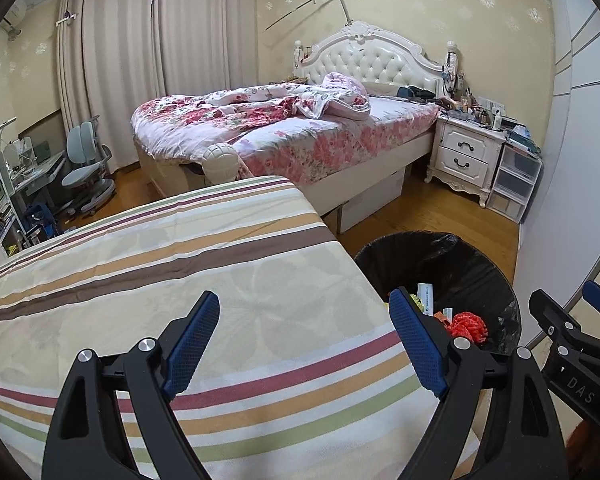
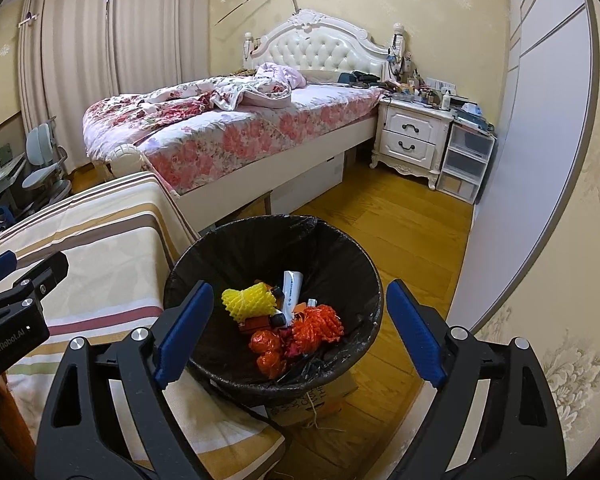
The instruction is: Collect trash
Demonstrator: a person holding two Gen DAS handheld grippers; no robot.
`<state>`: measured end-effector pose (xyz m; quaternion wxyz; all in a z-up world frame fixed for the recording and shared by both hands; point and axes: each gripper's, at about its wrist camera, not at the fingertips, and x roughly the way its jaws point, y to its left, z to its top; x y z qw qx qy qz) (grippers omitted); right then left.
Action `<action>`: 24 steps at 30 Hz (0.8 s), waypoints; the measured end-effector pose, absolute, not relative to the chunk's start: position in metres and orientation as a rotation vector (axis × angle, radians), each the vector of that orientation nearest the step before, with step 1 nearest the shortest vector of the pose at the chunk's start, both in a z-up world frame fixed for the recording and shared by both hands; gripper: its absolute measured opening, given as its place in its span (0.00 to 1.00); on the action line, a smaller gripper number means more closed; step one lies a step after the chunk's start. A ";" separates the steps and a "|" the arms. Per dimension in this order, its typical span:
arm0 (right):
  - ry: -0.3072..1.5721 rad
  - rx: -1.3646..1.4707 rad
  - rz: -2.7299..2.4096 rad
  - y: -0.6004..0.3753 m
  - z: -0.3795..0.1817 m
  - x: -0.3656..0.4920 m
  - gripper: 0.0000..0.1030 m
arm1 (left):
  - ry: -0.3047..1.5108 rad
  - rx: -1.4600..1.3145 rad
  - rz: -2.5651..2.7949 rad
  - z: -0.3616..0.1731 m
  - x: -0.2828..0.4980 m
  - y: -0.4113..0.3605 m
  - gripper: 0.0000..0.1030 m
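A trash bin (image 2: pixel 340 264) lined with a black bag stands on the wooden floor beside the striped bed. It holds a yellow foam net (image 2: pixel 248 300), an orange foam net (image 2: pixel 318 324), a white tube (image 2: pixel 291 288) and orange wrappers (image 2: pixel 266 350). My right gripper (image 2: pixel 300 328) is open and empty, held above the bin. My left gripper (image 1: pixel 304 340) is open and empty above the striped bedcover (image 1: pixel 160 272), with the bin (image 1: pixel 460 264) at its right. The right gripper shows at the left wrist view's right edge (image 1: pixel 572 320).
A floral bed (image 2: pixel 228 132) with a white headboard stands behind. A white nightstand (image 2: pixel 412 140) and plastic drawers (image 2: pixel 466 164) are by the right wall. A cardboard box (image 2: pixel 324 400) lies under the bin. A desk and chair (image 1: pixel 84 168) are at the far left.
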<state>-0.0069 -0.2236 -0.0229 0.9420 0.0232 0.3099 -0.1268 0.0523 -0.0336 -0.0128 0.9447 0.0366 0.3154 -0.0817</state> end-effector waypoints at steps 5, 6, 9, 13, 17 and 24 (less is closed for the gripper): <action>0.611 0.031 -0.232 -0.209 -0.014 -0.021 0.84 | 0.617 0.064 -0.149 -0.007 0.035 -0.022 0.82; 0.608 0.026 -0.227 -0.206 -0.013 -0.024 0.84 | 0.614 0.065 -0.147 -0.007 0.033 -0.021 0.82; 0.595 0.010 -0.213 -0.199 -0.009 -0.031 0.84 | 0.607 0.065 -0.140 -0.005 0.024 -0.016 0.82; 0.581 0.003 -0.201 -0.192 -0.004 -0.039 0.84 | 0.605 0.053 -0.131 -0.003 0.018 -0.008 0.82; 0.571 -0.002 -0.195 -0.187 0.000 -0.044 0.84 | 0.598 0.042 -0.122 0.000 0.016 -0.003 0.82; 0.568 -0.009 -0.192 -0.184 0.001 -0.046 0.84 | 0.587 0.036 -0.120 0.003 0.014 0.000 0.82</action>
